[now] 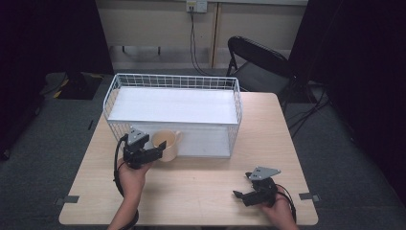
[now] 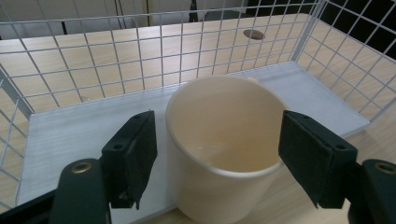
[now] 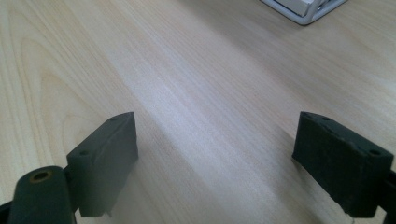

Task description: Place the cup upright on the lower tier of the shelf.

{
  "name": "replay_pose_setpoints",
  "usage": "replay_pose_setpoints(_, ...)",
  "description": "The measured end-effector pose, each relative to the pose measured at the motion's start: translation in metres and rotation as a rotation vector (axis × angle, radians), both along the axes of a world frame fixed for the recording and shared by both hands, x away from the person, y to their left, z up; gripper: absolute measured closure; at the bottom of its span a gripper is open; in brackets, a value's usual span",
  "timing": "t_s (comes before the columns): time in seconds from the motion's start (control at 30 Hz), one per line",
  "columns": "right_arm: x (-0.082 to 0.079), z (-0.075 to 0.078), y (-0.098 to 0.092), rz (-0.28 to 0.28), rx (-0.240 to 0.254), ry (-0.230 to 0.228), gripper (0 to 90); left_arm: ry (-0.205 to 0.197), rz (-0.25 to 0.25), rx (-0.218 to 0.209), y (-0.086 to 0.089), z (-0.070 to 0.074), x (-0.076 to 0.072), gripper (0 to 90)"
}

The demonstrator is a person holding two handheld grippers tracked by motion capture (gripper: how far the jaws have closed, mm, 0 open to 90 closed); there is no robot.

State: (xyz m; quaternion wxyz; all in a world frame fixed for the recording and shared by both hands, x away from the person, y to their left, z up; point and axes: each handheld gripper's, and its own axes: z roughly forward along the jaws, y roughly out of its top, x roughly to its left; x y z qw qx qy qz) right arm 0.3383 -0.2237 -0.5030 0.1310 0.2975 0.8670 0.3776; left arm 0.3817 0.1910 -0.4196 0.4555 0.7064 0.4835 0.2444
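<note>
behind wooden table (image 1: 201, 177), black chair (image 1: 256, 60) on grey carpet (image 1: 62, 139).

A black folding chair (image 1: 258, 62) stands on grey carpet (image 1: 57, 139) before a pale wall (image 1: 153, 24).

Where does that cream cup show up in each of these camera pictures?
High view: the cream cup stands left of centre, at the front of the white wire basket, by the left gripper.
Left gripper view: it sits centre, between the open jaws.
Right gripper view: it is not there.
Shared landmark: the basket.
</note>
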Motion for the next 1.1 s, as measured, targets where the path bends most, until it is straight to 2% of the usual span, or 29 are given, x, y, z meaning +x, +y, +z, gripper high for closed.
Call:
replay_pose_setpoints(0.37,0.0,0.0,0.0,0.0,0.0,0.0,13.0,-0.001,-0.013,0.012,0.002,-0.005,-0.008,25.3)
replay_pose_setpoints(0.5,0.0,0.0,0.0,0.0,0.0,0.0,13.0,-0.014,-0.01,0.022,0.0,-0.006,-0.012,24.1)
replay_pose_setpoints(0.8,0.0,0.0,0.0,0.0,0.0,0.0,13.0,0.007,-0.002,0.031,-0.006,-0.016,-0.009,23.8)
replay_pose_setpoints(1.1,0.0,0.0,0.0,0.0,0.0,0.0,13.0,0.014,0.008,0.035,-0.012,-0.016,-0.005,26.0)
